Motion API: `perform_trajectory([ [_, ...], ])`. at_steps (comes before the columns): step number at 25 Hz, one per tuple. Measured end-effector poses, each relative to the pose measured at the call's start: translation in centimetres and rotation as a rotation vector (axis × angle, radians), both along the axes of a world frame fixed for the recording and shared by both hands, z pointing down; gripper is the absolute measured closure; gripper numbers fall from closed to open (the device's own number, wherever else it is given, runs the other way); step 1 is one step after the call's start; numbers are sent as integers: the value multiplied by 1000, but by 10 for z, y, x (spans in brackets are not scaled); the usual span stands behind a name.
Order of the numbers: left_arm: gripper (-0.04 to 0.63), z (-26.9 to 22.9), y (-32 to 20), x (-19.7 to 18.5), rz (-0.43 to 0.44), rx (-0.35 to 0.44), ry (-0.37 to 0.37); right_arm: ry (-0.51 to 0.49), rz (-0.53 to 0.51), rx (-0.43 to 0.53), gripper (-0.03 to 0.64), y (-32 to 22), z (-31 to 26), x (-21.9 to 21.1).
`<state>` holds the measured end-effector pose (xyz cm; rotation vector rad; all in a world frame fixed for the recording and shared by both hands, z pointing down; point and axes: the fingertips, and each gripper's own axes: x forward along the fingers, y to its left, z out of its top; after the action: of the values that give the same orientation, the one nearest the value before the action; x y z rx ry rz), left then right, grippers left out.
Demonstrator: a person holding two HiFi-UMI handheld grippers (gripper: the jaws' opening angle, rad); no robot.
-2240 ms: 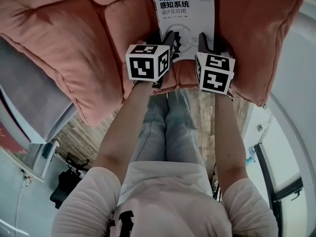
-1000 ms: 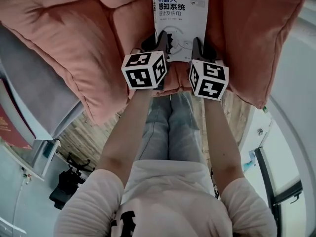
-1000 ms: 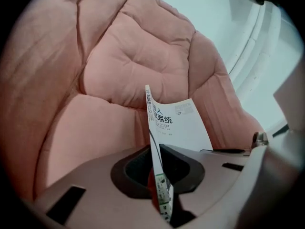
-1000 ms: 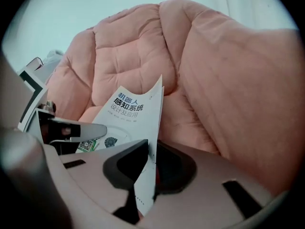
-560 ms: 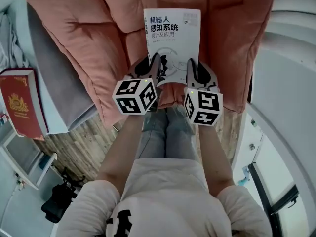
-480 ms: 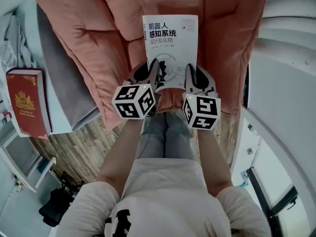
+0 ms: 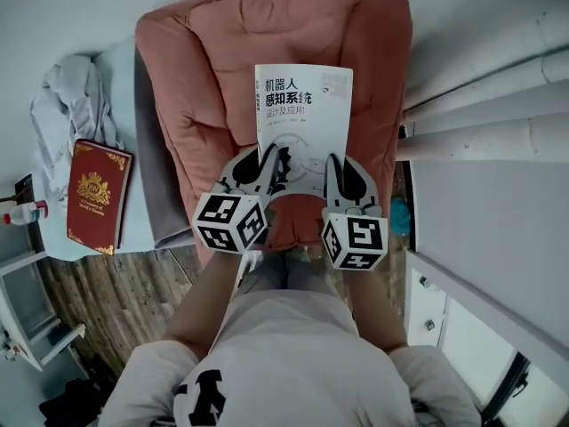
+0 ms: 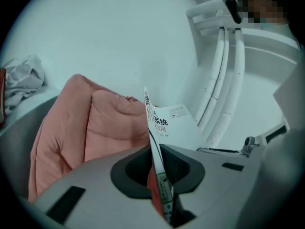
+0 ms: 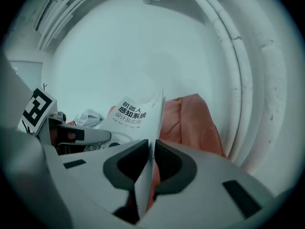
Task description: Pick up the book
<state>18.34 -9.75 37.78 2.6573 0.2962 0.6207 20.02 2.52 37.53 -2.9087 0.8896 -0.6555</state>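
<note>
A white wall (image 7: 80,7) fills the top of the head view, and against it stands a salmon cushioned chair (image 7: 204,87). To its left lies a pale blue bed (image 7: 129,149), and white pipes (image 7: 498,69) run along the right side. We hold the white book (image 7: 302,118) up over the chair's seat, cover towards us, and it appears clear of the cushions. A red book (image 7: 93,196) lies flat on the bed, with a crumpled grey cloth (image 7: 67,92) just beyond it.

Our left tongs (image 7: 264,165) are pinched on the white book's lower edge near the spine corner. In the left gripper view the pads press on both sides of it. Our right tongs (image 7: 335,172) are closed in the same way on the lower edge near the opposite corner, with thin pages caught between the pads. The two marker cubes sit side by side, well apart, below the book's bottom edge.
</note>
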Motion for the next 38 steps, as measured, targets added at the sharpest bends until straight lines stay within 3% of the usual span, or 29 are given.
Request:
perform_trajectory([
  [11,546,-133,-10,34,-40,82,297,281,-20,123,555,-10,-127,38],
  [17,546,-194,-7,33,-47,86,433,415,-25,184,555,-6,-187,37],
  [22,546,-210,-16,15,-38,124,564,554,-21,244,555,-13,-203,18],
  [30,546,-203,-10,-25,-63,155,588,581,-31,245,555,-9,-197,-20],
  [38,546,-207,-5,-28,-155,148,566,553,-129,251,555,-6,-206,-15],
])
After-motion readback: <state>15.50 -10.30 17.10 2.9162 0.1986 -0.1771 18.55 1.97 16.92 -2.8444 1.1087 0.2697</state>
